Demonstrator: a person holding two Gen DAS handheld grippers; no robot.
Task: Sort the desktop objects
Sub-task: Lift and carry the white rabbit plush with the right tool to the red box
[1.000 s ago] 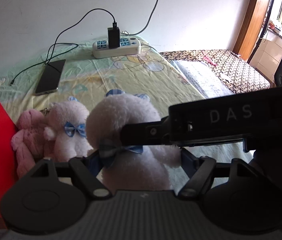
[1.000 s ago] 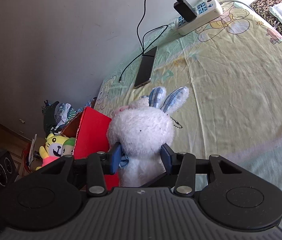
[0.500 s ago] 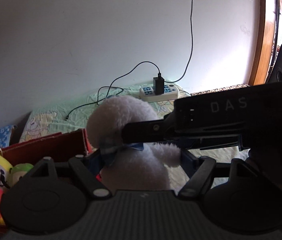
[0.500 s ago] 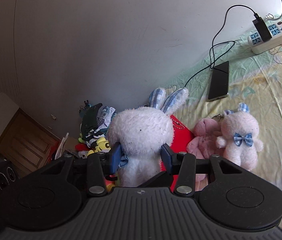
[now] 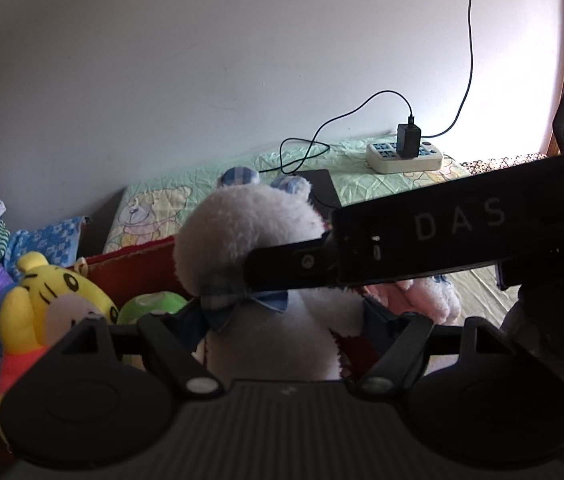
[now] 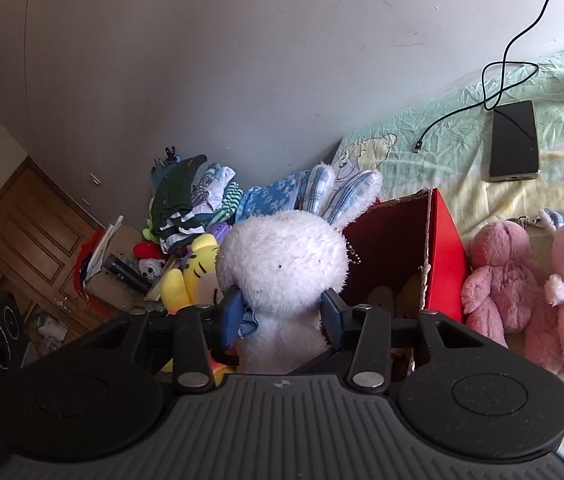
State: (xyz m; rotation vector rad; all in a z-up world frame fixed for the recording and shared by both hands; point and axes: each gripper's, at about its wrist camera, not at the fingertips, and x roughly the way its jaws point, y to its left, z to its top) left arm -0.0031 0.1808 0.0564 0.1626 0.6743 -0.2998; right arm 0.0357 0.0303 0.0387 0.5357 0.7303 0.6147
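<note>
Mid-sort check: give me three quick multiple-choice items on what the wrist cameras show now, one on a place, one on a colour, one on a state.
1. Where does the phone lie?
A. Inside the red box
B. On the wooden cabinet
C. On the green sheet

2. What colour is the bow on the held white rabbit plush?
A. Blue
B. Red
C. Yellow

3. What is the right gripper doing?
A. Open and empty
B. Shut on the white rabbit plush
C. Shut on the phone

Answers:
1 C: the phone lies flat on the sheet.
2 A: the bow at its neck is blue.
3 B: the right gripper has its fingers pressed into the white rabbit plush.
</note>
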